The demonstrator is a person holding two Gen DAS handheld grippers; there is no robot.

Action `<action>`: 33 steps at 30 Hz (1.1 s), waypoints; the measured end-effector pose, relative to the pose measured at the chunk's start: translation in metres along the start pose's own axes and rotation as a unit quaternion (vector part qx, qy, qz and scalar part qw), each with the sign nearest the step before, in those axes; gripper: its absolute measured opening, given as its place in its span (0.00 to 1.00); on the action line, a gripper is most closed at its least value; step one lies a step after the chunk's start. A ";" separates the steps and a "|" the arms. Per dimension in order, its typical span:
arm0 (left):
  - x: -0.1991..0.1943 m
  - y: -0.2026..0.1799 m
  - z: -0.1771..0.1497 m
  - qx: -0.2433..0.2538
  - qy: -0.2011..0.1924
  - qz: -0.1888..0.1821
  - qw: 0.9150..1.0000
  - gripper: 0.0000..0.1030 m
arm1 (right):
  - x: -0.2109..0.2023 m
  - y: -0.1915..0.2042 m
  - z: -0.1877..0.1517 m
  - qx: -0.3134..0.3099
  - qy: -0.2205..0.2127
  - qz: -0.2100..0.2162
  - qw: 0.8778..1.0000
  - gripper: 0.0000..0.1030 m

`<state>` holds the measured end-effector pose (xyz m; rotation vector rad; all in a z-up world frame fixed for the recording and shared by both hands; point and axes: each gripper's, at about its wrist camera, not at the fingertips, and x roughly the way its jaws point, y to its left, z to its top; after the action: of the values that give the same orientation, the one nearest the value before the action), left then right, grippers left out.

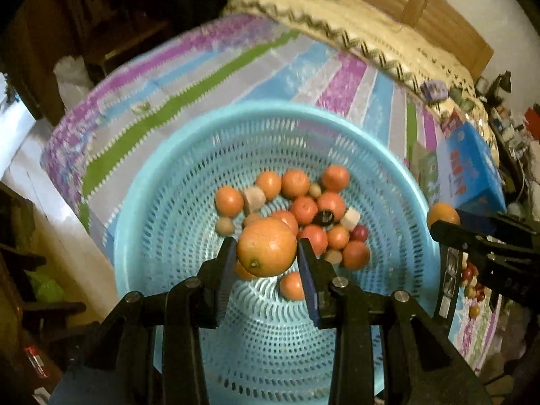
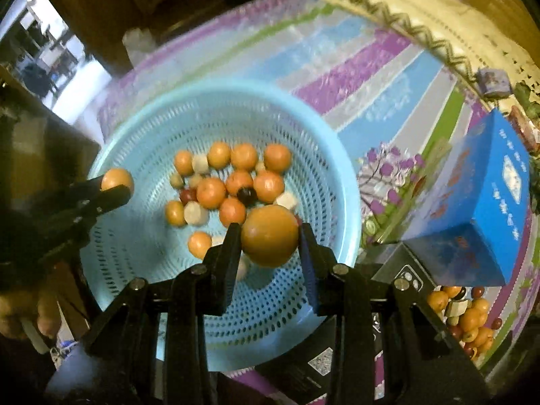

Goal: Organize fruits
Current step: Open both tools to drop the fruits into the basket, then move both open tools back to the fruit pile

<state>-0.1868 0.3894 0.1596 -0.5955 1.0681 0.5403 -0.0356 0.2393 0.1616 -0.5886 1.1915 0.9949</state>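
— Left tool (image 1: 266, 256) is clenched on an orange (image 1: 266, 247), the fruit squeezed between its two blue-padded fingers (image 1: 308, 270) with the stem end turned down toward the handle.

— And where does that put it against the basket?

— Hanging over the pale blue perforated basket (image 1: 168, 182), above the near edge of the heap of fruit (image 1: 303, 209) lying in its bottom: small oranges, a few pale ones, a dark red one and one black one.

— What about the other side?

— Right tool (image 2: 270, 246) is gripping its own orange (image 2: 270, 235) the same way, pinched between both fingers, also over the basket (image 2: 324, 155) and nearer its right wall. From that camera you can see the left tool (image 2: 111, 189) coming in over the left rim with its fruit at the tip.

— Anything further right?

— A blue box (image 2: 479, 209) stands just beside the basket on the striped cloth (image 2: 371, 67) covering the bench, a dark box (image 2: 401, 266) sits in front of it, and past those lies a second pile of fruit (image 2: 469, 320), oranges mixed with small red ones, on the cloth well apart from the basket.
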 end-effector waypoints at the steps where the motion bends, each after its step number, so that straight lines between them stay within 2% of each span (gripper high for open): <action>1: 0.003 0.000 -0.001 0.002 0.006 -0.001 1.000 0.36 | 0.001 0.001 0.000 -0.003 0.004 -0.004 1.000 0.34; 13: 0.012 0.002 -0.003 -0.004 0.016 -0.009 1.000 0.36 | 0.004 0.003 0.001 -0.010 0.013 0.003 1.000 0.34; 20: 0.015 0.004 -0.001 -0.008 0.018 0.000 1.000 0.36 | 0.008 0.004 0.002 -0.017 0.018 0.003 1.000 0.35; 22: 0.016 0.006 0.000 -0.011 0.018 -0.001 1.000 0.48 | 0.009 0.004 0.001 -0.019 0.020 0.000 1.000 0.35; 23: 0.016 0.007 0.000 -0.013 0.015 -0.003 1.000 0.59 | 0.009 0.003 0.001 -0.019 0.019 -0.001 1.000 0.38; 24: 0.015 0.008 0.000 -0.016 0.012 -0.005 1.000 0.64 | 0.009 0.003 0.001 -0.018 0.017 -0.001 1.000 0.52; 25: 0.015 0.009 0.000 -0.018 0.011 -0.006 1.000 0.64 | 0.008 0.003 0.000 -0.018 0.013 -0.002 1.000 0.65; 26: 0.015 0.009 0.000 -0.020 0.010 -0.005 1.000 0.68 | 0.006 0.003 0.000 -0.018 0.007 -0.007 1.000 0.70; 27: 0.015 0.009 0.001 -0.020 0.009 -0.005 1.000 0.73 | 0.005 0.004 0.000 -0.018 0.003 -0.007 1.000 0.72; 28: 0.014 0.009 0.001 -0.020 0.007 -0.006 1.000 0.75 | 0.004 0.004 0.001 -0.018 0.001 -0.006 1.000 0.72; 33: 0.012 0.005 0.002 -0.020 0.003 -0.006 1.000 0.75 | -0.002 0.002 0.002 -0.018 -0.009 -0.001 1.000 0.72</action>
<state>-0.1837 0.3957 0.1486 -0.6378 1.0601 0.5503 -0.0367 0.2409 0.1644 -0.6071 1.1583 1.0201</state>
